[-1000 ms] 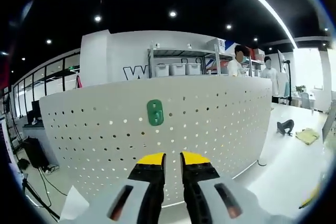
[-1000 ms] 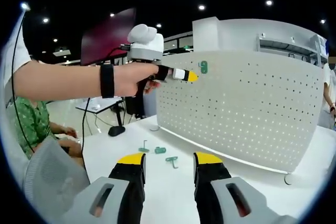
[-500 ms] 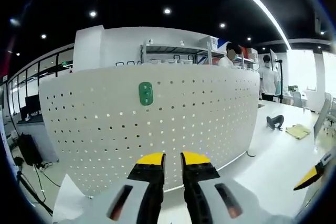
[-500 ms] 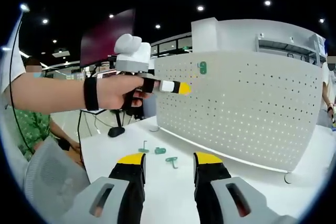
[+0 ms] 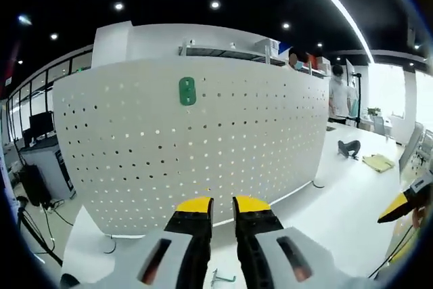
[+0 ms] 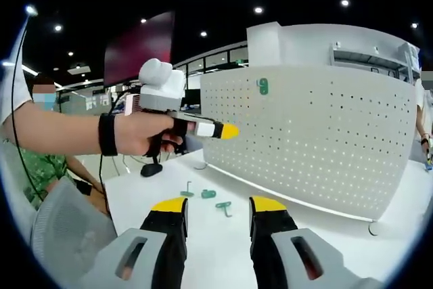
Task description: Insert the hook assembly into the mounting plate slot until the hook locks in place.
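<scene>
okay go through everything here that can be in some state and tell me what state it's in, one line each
left gripper: jaws nearly together, holding nothing.
right gripper: jaws apart, holding nothing.
green plate: mounted upright near the pegboard's top edge.
pegboard: standing upright on the table.
green hook parts: lying loose on the white table, in front of the pegboard.

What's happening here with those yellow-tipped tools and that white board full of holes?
A person holds a two-jaw gripper in each hand in front of a white pegboard that stands on a white table. One green hook plate already sits near the board's top. A few more green hook parts lie on the table. The left gripper is held in the air short of the board, its jaws close together with nothing between them. The right gripper hovers open over the table.
</scene>
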### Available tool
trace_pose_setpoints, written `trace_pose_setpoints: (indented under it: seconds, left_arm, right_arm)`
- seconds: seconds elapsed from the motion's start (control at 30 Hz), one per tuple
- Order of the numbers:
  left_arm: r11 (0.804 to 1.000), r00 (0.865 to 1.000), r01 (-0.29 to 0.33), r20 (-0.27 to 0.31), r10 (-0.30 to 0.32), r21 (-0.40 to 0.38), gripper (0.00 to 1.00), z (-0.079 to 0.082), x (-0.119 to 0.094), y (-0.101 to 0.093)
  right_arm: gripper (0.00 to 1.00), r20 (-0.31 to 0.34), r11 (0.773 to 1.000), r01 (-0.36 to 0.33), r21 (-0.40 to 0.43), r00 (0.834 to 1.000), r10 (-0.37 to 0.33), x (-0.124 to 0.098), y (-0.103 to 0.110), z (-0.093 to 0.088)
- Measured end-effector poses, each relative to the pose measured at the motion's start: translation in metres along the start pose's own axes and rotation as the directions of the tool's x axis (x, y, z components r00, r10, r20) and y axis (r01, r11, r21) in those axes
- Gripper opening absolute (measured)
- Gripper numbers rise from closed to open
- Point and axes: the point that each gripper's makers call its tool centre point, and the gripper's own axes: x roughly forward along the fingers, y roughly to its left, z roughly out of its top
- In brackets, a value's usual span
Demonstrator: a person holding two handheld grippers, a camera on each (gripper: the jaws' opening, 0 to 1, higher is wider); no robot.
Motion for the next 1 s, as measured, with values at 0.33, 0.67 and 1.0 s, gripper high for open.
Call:
trace_pose_setpoints:
  seconds: [0.33, 0.67, 1.0]
  left_arm:
    - [1.0, 0.997, 0.007, -0.082, -0.008, -0.012, 0.13, -0.04, -0.004, 0.001]
    - [1.0, 0.991, -0.003, -0.135, 0.0, -0.018, 0.13, -0.067, -0.01, 0.006]
    - [1.0, 0.984, -0.019, -0.178, 0.015, -0.021, 0.13, -0.094, -0.022, 0.012]
  right_arm:
    - [0.35, -0.006, 1.0, 0.002, 0.007, 1.0, -0.002, -0.001, -0.001, -0.003]
    - [0.35, -0.011, 1.0, -0.004, 0.01, 1.0, 0.004, -0.001, 0.001, -0.005]
    - [0.35, -0.017, 1.0, -0.014, 0.014, 1.0, 0.014, 0.001, 0.002, -0.008]
